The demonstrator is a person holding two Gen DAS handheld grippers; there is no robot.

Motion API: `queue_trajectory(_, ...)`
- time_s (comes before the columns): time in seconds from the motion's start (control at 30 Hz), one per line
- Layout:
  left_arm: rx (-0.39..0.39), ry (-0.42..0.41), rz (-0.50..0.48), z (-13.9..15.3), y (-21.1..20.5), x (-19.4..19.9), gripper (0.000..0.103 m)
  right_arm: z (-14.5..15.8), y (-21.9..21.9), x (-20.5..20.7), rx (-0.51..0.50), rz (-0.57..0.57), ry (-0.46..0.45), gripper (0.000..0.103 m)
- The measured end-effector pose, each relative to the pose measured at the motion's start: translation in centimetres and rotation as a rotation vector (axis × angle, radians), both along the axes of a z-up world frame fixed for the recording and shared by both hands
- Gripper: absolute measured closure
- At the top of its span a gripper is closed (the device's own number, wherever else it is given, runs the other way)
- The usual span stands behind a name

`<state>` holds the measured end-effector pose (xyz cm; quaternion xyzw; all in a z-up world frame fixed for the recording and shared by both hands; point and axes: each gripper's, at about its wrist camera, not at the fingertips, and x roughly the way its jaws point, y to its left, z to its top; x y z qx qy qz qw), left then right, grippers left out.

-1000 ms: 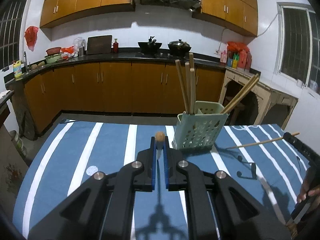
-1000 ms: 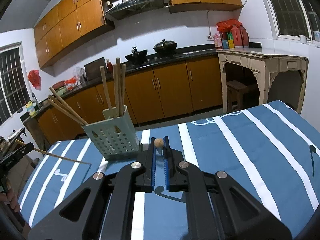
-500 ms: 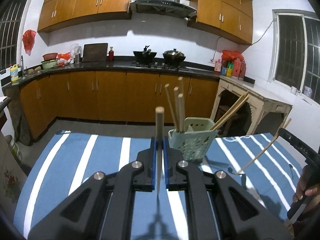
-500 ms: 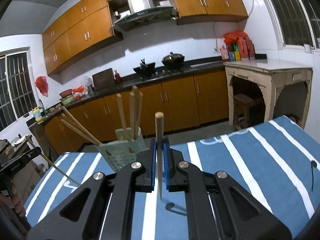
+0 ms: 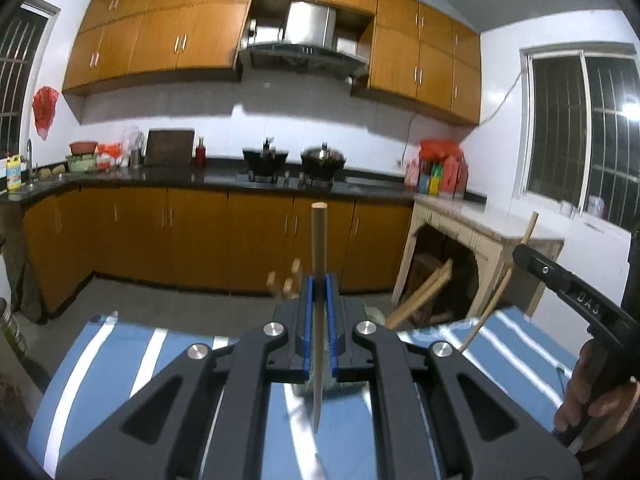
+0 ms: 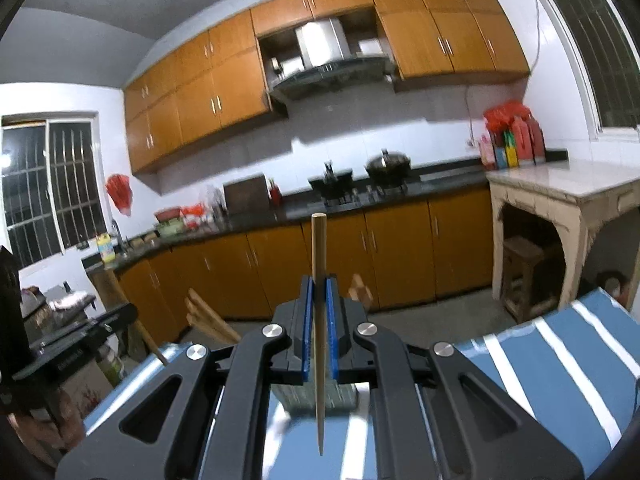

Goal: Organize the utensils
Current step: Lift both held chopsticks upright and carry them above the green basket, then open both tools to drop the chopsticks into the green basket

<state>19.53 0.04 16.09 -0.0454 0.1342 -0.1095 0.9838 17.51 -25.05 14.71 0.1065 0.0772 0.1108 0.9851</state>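
Blue-and-white striped surface (image 5: 120, 364) below, kitchen cabinets behind. Left gripper (image 5: 319, 312) raised above it, jaws clamped on an upright chopstick (image 5: 319, 248), tapered tip down. Right gripper (image 6: 319, 312) likewise, jaws clamped on a second chopstick (image 6: 319, 256). Green utensil holder (image 6: 316, 396) mostly hidden behind the jaws, more chopsticks (image 6: 208, 318) leaning out.

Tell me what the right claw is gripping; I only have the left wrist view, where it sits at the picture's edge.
Observer: The right claw is shut on a chopstick, which it holds upright.
Operator: Which end points down?
Observer: The pointed tip, which hangs over the blue striped tablecloth.
Operator: Is anything below it?
Observer: What looks like the green basket shows just behind the tip, mostly hidden by the claw.
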Motion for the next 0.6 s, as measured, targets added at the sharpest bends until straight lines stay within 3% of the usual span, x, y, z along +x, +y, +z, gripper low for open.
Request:
queue_trajectory(0.17,-0.065,-0.078,0.031,3.2,-0.9,2.1,0.095,2.8,0.9,2.2,0.033,-0.030,-0.100,0.095)
queue_trajectory(0.33,-0.082,-0.142,0.067,5.1,-2.0,4.4,0.095,3.6,1.6,4.3,0.023,-0.081,-0.159,0.096)
queue_trajectory(0.43,-0.073,-0.171,0.093,5.0,-2.7,5.9,0.095,2.6,2.0,5.9,0.018,-0.097,-0.165,0.095)
queue_trajectory(0.6,-0.079,-0.148,0.106,3.5,-3.5,8.4,0.095,0.6,2.9,7.5,-0.012,-0.102,-0.135,0.095)
